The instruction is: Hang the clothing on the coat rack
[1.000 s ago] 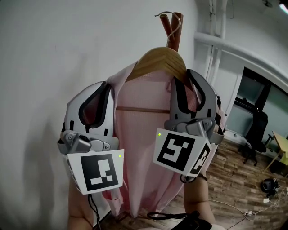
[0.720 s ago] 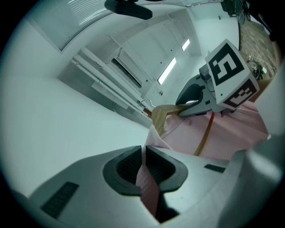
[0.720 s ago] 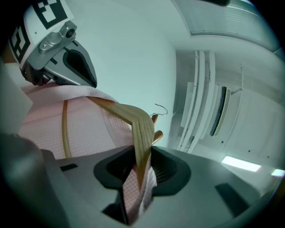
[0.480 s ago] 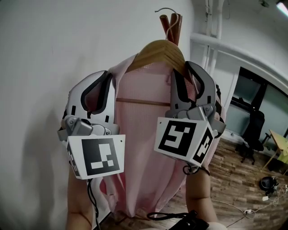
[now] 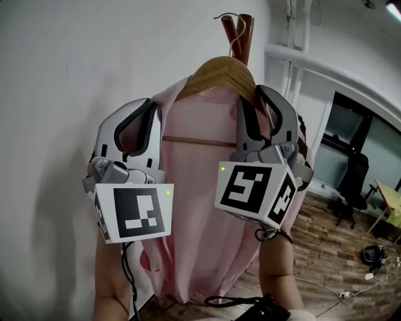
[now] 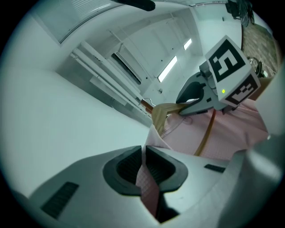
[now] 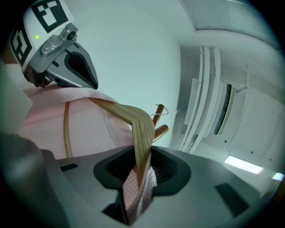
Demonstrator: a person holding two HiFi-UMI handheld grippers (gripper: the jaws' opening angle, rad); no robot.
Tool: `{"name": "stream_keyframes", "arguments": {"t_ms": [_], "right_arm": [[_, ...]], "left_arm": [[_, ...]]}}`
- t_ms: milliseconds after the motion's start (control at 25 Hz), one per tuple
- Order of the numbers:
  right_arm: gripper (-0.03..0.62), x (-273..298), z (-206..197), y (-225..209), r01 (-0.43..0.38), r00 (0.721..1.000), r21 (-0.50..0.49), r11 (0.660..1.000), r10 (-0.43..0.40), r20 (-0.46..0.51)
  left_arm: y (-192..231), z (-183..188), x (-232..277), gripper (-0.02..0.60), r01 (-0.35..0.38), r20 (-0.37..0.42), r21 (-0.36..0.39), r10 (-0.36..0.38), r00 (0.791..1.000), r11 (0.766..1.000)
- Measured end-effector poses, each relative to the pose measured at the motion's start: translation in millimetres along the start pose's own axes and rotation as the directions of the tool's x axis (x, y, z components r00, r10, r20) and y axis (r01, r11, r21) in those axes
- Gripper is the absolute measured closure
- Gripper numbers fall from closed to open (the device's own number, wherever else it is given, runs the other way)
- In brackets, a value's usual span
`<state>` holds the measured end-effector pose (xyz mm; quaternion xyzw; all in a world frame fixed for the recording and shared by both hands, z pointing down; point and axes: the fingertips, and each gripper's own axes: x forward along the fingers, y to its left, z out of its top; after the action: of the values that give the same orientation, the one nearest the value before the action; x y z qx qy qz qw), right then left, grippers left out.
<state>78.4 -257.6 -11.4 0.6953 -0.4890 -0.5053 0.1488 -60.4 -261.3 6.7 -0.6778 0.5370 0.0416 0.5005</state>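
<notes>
Pink shirt [image 5: 200, 213] draped on wooden hanger [image 5: 219, 70], held up against white wall [image 5: 56, 94], left tongs [image 6: 143, 167] pinching shirt's front edge, right tongs [image 7: 140, 173] clamped on hanger arm plus fabric, hanger top at coat rack pegs [image 5: 247, 34], contact unclear

The coat rack [image 5: 242, 39] shows as two reddish-brown wooden pegs high against the white wall [image 5: 75, 75]. A wooden hanger [image 5: 219, 70] has its wire hook [image 5: 228, 15] just above them. I cannot tell whether it rests on a peg. A pink shirt [image 5: 200, 207] hangs from the hanger. Lower right, the wooden floor [image 5: 322, 247] bears a black office chair [image 5: 353, 185] and loose cables [image 5: 338, 293].
</notes>
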Motion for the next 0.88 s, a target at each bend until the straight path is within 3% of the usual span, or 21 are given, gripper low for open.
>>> {"name": "stream_keyframes", "arguments": {"t_ms": [880], "right_arm": [[0.462, -6.3, -20.6, 16.2, -0.054, 0.998, -0.027, 0.998, 0.052, -0.038]], "left_arm": [[-25.0, -17.9, -5.4, 0.538, 0.033, -0.057, -0.038, -0.035, 0.998, 0.999]]}}
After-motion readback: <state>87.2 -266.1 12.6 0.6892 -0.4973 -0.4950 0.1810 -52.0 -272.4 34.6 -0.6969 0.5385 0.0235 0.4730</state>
